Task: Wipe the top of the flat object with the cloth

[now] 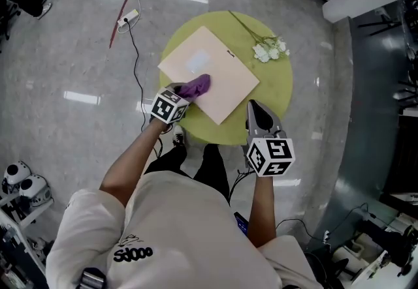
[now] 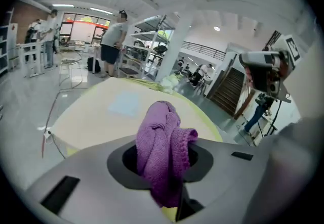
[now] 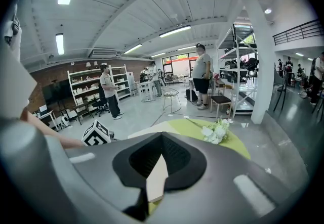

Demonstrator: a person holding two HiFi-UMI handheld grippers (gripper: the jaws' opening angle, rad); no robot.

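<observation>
A flat beige board (image 1: 219, 72) lies on a round green table (image 1: 279, 89). My left gripper (image 1: 183, 93) is shut on a bunched purple cloth (image 1: 196, 86), which rests on the board's near left edge. In the left gripper view the cloth (image 2: 161, 122) sticks up between the jaws, with the board (image 2: 101, 117) stretching away beyond it. My right gripper (image 1: 255, 110) hovers over the table's near right rim, just off the board's near corner, shut and holding nothing. A strip of the board (image 3: 157, 177) shows through its jaw opening.
A spray of white flowers (image 1: 270, 50) lies on the table beyond the board's right corner. A cable (image 1: 135, 59) and power strip (image 1: 128, 17) lie on the floor to the left. People stand far off in the room.
</observation>
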